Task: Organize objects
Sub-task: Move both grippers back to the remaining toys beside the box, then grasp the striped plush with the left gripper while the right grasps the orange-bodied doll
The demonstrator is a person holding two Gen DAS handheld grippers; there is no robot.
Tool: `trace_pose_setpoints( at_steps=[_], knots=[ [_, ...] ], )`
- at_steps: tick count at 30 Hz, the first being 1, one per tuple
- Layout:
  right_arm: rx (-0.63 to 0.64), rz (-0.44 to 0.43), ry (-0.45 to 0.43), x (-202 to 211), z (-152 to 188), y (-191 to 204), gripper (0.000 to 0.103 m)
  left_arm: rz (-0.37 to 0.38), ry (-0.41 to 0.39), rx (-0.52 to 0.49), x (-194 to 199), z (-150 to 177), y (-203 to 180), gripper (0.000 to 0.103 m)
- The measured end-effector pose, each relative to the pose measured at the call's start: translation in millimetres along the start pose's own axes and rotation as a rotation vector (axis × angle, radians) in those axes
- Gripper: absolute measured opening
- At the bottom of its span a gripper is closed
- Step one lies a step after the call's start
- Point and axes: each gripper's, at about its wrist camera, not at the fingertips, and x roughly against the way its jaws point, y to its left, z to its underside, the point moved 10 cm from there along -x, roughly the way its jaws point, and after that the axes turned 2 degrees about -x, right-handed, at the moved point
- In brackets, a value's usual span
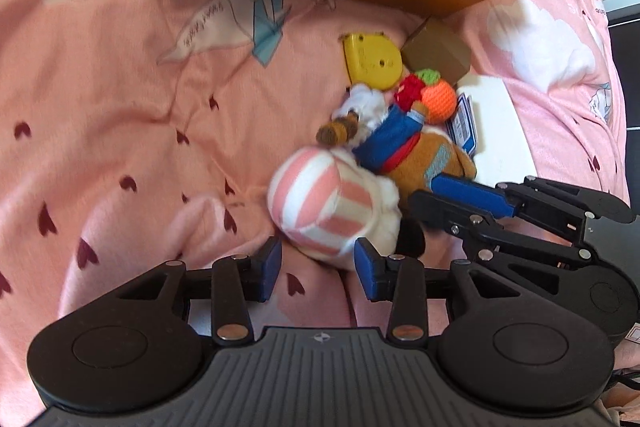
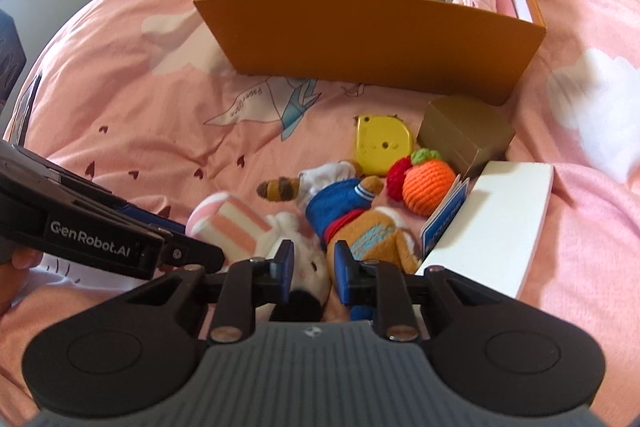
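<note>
Between the left gripper's (image 1: 316, 269) spread jaws lies the striped plush bunny (image 1: 332, 205), untouched.

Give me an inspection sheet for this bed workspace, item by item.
Surface: pink printed bedspread, wrinkled.
Job's things: orange box, open, partly filled; striped plush rabbit, dressed plush animal, crochet fruit, yellow case, brown box, white lid lying in front of it.
Clutter: blue card.
Grippers: left hand-held gripper open at the rabbit; right hand-held gripper open over the plush.
Cables: nothing seen.
Surroundings: dark furniture.
</note>
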Motion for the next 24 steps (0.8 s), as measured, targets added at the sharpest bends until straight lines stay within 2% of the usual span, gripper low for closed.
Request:
trace_pose_setpoints(
  at_steps=[2, 7, 12, 14, 16, 20, 24],
  knots=[
    [0.002, 0.001, 0.004, -1.0, 1.1, 0.2, 0.023, 0.017, 0.022, 0.006, -7.2, 2.6, -1.4, 0.045],
    [0.009, 0.019, 0.016, -2.7, 3.6, -1.7, 0.024, 0.047, 0.007, 0.038, -19.5, -1.9, -5.9, 0.046],
    [0.021, 0.072, -0.002, 0.9, 0.2, -11.7, 0.024, 0.032, -0.021, 0.031, -24.1, -10.0, -10.5, 0.054],
    [0.057, 0.099, -0.004, 0.9, -2.3, -15.0, 0.024, 0.027, -0.038, 0.036, -25.1, -14.5, -10.4, 0.055],
    [0.113, 0.120, 0.019, -3.5, -2.1, -17.5, 0.025, 0.036, -0.063, 0.054, -24.5, -19.0, -9.4, 0.062],
    [0.240, 0.122, 0.057, -11.9, -2.0, -13.6, 0.041, 0.012, -0.091, 0.071, -26.6, -25.8, -7.7, 0.067],
    [0.362, 0.159, 0.083, -19.9, -5.8, -9.9, 0.042, -0.012, -0.093, 0.073, -29.4, -29.8, -7.7, 0.070]
  ],
)
